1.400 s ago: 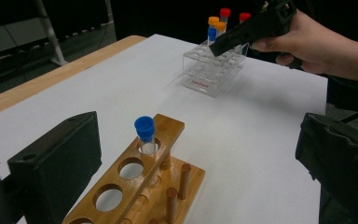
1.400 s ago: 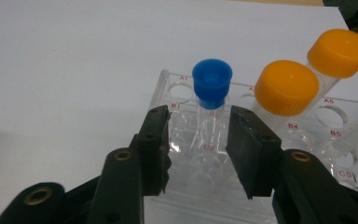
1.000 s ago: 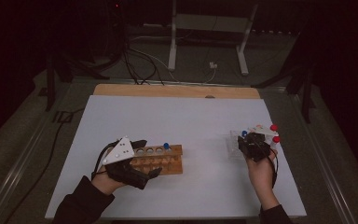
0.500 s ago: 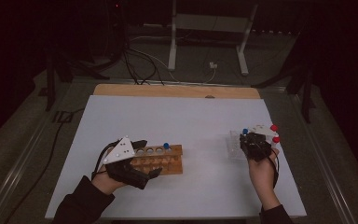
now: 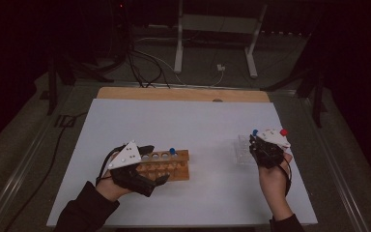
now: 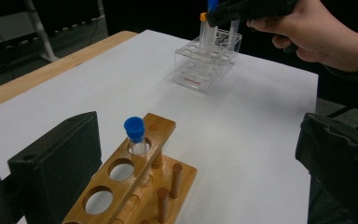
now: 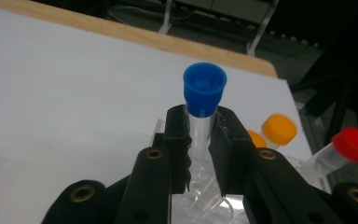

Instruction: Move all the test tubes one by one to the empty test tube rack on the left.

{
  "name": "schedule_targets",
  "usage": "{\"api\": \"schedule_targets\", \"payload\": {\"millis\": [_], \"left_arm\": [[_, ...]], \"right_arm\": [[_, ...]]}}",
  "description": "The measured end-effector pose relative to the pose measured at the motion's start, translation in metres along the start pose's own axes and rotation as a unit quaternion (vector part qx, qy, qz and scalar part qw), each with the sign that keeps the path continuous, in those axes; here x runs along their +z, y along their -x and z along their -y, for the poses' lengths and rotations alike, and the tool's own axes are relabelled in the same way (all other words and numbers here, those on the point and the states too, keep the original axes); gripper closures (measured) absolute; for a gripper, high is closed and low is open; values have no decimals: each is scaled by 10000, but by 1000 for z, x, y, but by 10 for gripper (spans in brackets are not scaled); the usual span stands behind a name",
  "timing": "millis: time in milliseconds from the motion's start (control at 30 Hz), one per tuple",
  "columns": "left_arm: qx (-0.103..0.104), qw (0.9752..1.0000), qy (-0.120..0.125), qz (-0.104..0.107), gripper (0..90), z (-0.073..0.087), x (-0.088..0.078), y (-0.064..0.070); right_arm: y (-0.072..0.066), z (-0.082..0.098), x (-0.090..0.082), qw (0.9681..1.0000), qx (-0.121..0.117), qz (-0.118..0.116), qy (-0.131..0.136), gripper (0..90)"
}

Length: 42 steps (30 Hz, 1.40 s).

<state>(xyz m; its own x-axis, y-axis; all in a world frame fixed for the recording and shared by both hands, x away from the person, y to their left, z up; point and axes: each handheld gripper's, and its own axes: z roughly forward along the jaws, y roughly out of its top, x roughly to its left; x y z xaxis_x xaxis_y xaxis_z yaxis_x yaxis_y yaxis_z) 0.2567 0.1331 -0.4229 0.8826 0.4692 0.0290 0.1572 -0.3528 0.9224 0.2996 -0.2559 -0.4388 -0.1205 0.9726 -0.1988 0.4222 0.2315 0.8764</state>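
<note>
Two claws were in use. The right claw [image 7: 198, 135] was clenched on a blue-capped tube [image 7: 204, 95], its pads pressing the clear barrel just under the cap, the tube upright between them. In the high view this right claw [image 5: 263, 145] sat at about 3 o'clock on the counter [image 5: 198, 121], directly over the clear plastic rack [image 5: 241, 150]. An orange-capped tube [image 7: 278, 130] and a red-capped tube [image 7: 349, 147] stood in the clear rack at 3 o'clock of the gripped tube.

The left claw [image 5: 147, 166] stood released, its jaws wide apart on either side of the end of the wooden rack [image 5: 169, 166]; I could not tell whether either jaw touched the wood. A second blue-capped tube [image 6: 135, 135] stood upright in the end hole of the wooden rack, with the neighbouring holes open.

The right hand [image 5: 273, 176] came in from 6 o'clock, forearm nearly straight, claw pointing toward 12. The left hand [image 5: 108, 186] entered from 7 o'clock in a dark sleeve, claw angled toward 2 o'clock.

The counter was white with a wooden edge [image 5: 183, 94] at 12 o'clock. The room beyond was dark, with cables [image 5: 140, 63] and a metal stand [image 5: 212, 48] on the floor.
</note>
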Motion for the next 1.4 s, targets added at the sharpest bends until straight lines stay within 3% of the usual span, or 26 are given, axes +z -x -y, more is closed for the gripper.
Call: {"api": "schedule_targets", "payload": {"millis": [133, 300, 500, 700, 1033, 1400], "left_arm": [[21, 10000, -33, 20, 11, -1, 1, 1], [38, 10000, -29, 69, 11, -4, 3, 2], [55, 9998, -82, 156, 11, -8, 7, 4], [95, 9995, -146, 267, 11, -11, 14, 6], [108, 9989, -106, 446, 24, -21, 29, 12], [165, 9967, -69, 789, 60, -29, 48, 24]], "right_arm": [[-2, -5, -9, 9999, -9, -85, 139, 768], [-9, -12, -23, 9985, -32, -454, 305, 768], [-22, -18, -37, 9948, -123, -932, 390, 768], [-34, -13, -42, 9899, -232, -1360, 315, 768], [-49, 5, -47, 9808, -417, -1901, 100, 768], [-66, 19, -65, 9647, -690, -2542, 0, 768]]}}
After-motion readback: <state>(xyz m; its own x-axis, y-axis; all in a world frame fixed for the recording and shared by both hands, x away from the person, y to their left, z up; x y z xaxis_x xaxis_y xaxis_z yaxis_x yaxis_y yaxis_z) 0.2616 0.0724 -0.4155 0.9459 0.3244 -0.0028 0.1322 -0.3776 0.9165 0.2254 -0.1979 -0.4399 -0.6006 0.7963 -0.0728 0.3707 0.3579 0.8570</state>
